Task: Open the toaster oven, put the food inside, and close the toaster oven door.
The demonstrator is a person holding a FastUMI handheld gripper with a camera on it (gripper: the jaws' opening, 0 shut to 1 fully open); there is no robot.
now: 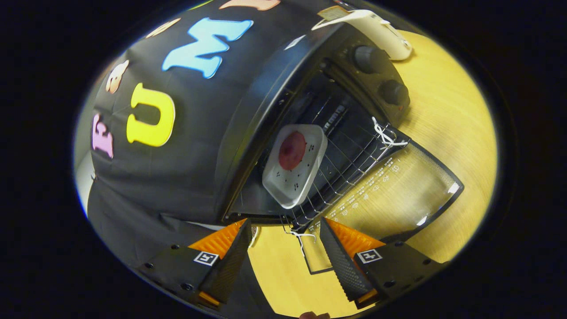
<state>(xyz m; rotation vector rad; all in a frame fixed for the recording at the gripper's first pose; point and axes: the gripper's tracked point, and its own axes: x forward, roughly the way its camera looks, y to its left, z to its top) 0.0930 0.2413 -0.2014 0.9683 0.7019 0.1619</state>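
The black toaster oven (266,97) stands on the wooden table with its glass door (398,195) folded down flat. Inside, on the wire rack (350,168), rests a white square plate (305,177) holding a round reddish piece of food (292,150). My gripper (283,230) is open just ahead of the oven's mouth, with nothing between its fingers. The view is rolled, so the oven appears tilted. The plate lies a short way beyond the fingertips.
Two dark knobs (381,75) sit on the oven's control panel. A white object (381,31) lies on the table beside the oven. White string (385,137) is tied to the rack's edge. Bare wooden table (447,124) spreads around the lowered door.
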